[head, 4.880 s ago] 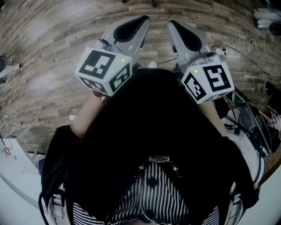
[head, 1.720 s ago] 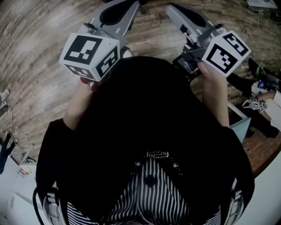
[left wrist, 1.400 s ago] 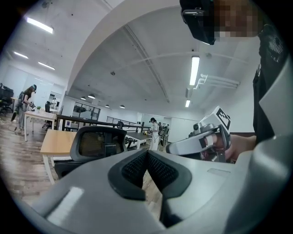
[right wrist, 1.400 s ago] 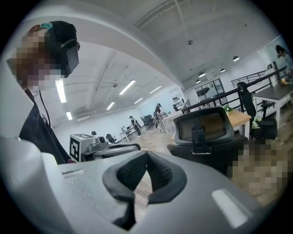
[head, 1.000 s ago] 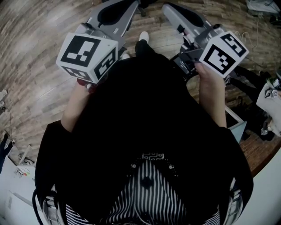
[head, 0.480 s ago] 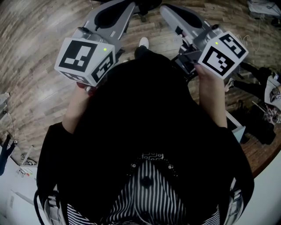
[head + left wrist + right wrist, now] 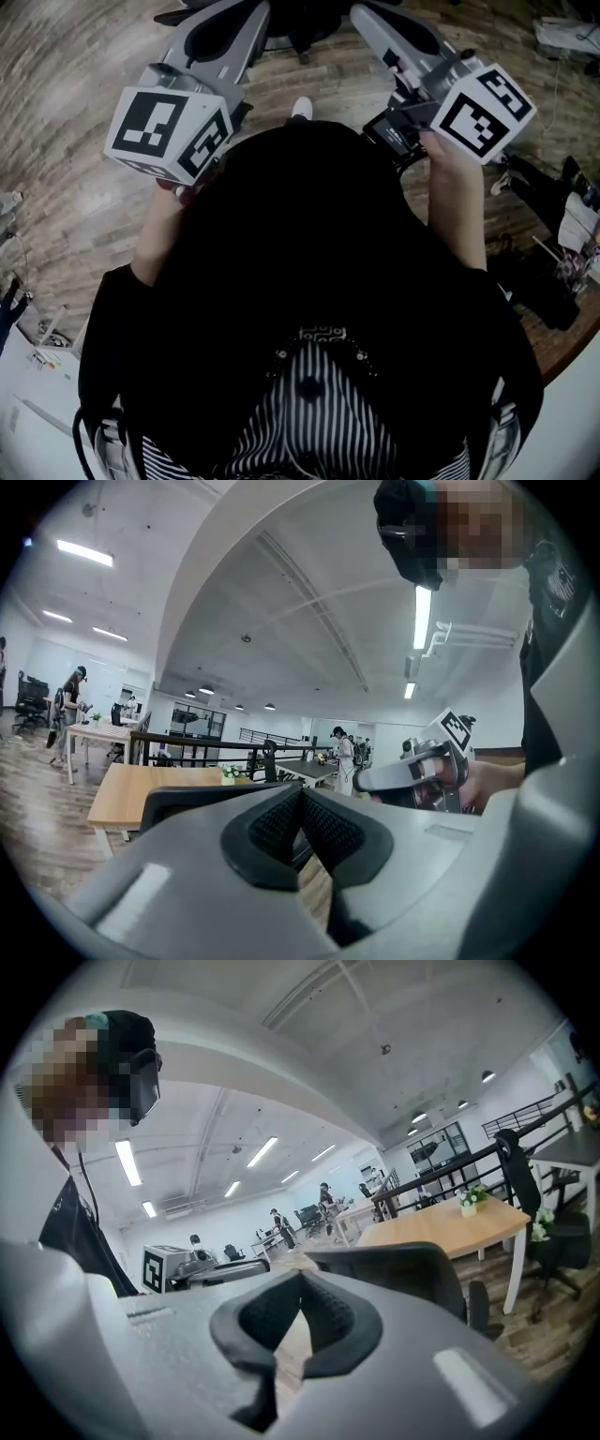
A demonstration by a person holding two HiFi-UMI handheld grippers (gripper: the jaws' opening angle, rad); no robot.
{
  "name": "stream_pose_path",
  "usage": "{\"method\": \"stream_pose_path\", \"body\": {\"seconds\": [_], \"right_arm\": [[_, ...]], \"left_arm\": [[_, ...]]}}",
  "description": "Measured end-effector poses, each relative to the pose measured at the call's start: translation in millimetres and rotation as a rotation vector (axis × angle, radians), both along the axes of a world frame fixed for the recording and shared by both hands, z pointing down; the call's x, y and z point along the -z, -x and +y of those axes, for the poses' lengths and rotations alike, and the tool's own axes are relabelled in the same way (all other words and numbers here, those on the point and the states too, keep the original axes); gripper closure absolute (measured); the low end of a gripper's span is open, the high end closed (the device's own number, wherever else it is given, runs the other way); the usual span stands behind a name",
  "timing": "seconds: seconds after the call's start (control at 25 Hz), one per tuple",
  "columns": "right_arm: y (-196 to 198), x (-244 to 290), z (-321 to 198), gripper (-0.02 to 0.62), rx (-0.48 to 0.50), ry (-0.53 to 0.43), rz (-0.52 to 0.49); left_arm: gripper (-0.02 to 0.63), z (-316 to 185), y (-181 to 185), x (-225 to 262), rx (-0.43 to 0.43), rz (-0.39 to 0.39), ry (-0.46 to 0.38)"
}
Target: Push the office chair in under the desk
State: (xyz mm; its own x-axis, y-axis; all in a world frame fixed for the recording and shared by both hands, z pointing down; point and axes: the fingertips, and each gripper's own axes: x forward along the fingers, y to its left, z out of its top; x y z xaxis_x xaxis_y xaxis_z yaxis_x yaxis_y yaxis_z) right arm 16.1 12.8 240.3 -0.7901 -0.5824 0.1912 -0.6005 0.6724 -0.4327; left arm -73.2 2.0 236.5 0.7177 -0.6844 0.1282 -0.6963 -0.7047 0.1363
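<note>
The black office chair shows its backrest (image 7: 183, 803) just behind my left gripper (image 7: 302, 795), and its backrest (image 7: 403, 1267) again past my right gripper (image 7: 300, 1281). Both pairs of jaws are shut with nothing between them, and both stand short of the chair. A light wooden desk (image 7: 141, 785) stands beyond the chair, also seen as the desk top (image 7: 450, 1227) with a small flower pot (image 7: 469, 1202) on it. From above, the left gripper (image 7: 246, 13) and right gripper (image 7: 367, 13) point ahead side by side, and the chair's dark base (image 7: 298, 30) lies between them.
Wooden plank floor (image 7: 75, 187) lies all round. Cables and dark clutter (image 7: 553, 281) sit at the right. A second black chair (image 7: 530, 1199) and black railings stand by the desk. Several people work at far tables (image 7: 80, 728). Each gripper sees the other, the right gripper (image 7: 427, 766) and the left gripper (image 7: 183, 1265).
The person has stepped forward across the floor with both grippers held out. The chair's dark base has come into the top of the head view. Both jaws stayed shut.
</note>
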Motion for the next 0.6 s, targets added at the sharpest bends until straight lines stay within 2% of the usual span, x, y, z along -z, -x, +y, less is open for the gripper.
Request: {"method": "stream_pose_path", "body": {"seconds": [0.32,0.6], "right_arm": [[-16,-8,-14,0.597,0.045,-0.013,-0.006],[-42,-14,-35,0.597,0.04,-0.013,-0.017]], "left_arm": [[0.601,-14,-10,-8,0.052,-0.012,-0.014],[0.601,-28,-3,-27,0.105,-0.049,0.036]]}}
